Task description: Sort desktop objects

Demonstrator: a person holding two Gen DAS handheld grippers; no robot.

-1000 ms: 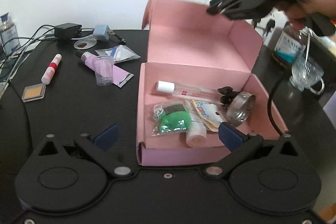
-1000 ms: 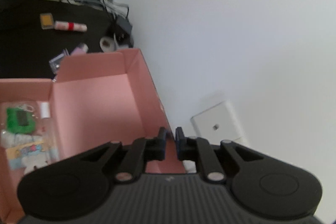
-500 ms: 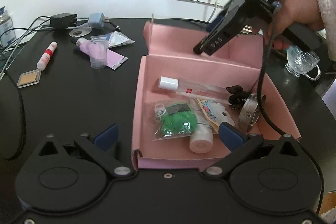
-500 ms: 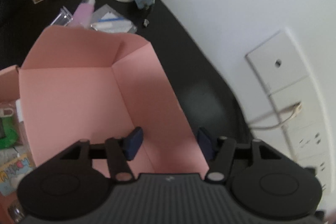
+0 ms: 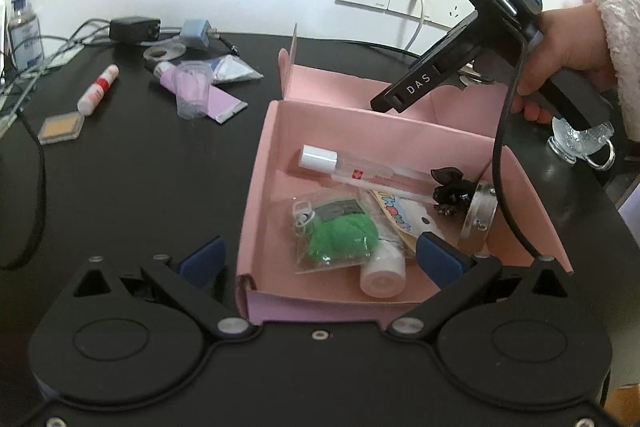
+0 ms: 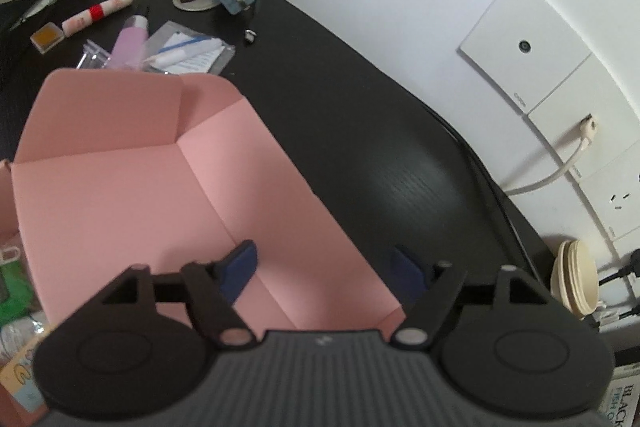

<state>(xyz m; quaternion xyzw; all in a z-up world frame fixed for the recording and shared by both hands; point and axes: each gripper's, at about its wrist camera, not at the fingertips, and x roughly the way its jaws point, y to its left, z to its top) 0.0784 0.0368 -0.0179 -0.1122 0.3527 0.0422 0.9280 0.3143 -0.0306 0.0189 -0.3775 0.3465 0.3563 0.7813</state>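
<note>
Toward the far left edge of the black bench (image 5: 120,187), a small amber-lidded case (image 5: 61,127) and a white tube with a red band (image 5: 98,89) are seen lying just beside each other. Further right, near the far edge, a lilac tube (image 5: 188,89), a clear plastic cup (image 5: 193,91) set in front of it and a clear packet (image 5: 232,69) are grouped closely, with a black adapter (image 5: 135,29) and a pale blue plug (image 5: 196,31) behind them. The left claw (image 5: 320,259) is held with its blue pads wide apart, one pad over the bare bench and the other over the near right part of the pink box (image 5: 264,187); nothing is gripped between them. The box is placed at the middle of the bench with its lid laid back toward the far edge. Inside it, a green toy in a clear bag (image 5: 340,231), a white bottle (image 5: 382,267), a clear tube with a white cap (image 5: 360,171), a printed card (image 5: 394,211), a black clip (image 5: 450,189) and a metal ring (image 5: 478,211) are packed together. The right claw (image 6: 326,267) is held in a hand (image 5: 560,51) over the far right corner of the lid, its jaws opening, with one pad over the pink lid and the other over the bench; the pads press on nothing. A glass cup (image 5: 580,143) is stood by the right edge.
</note>
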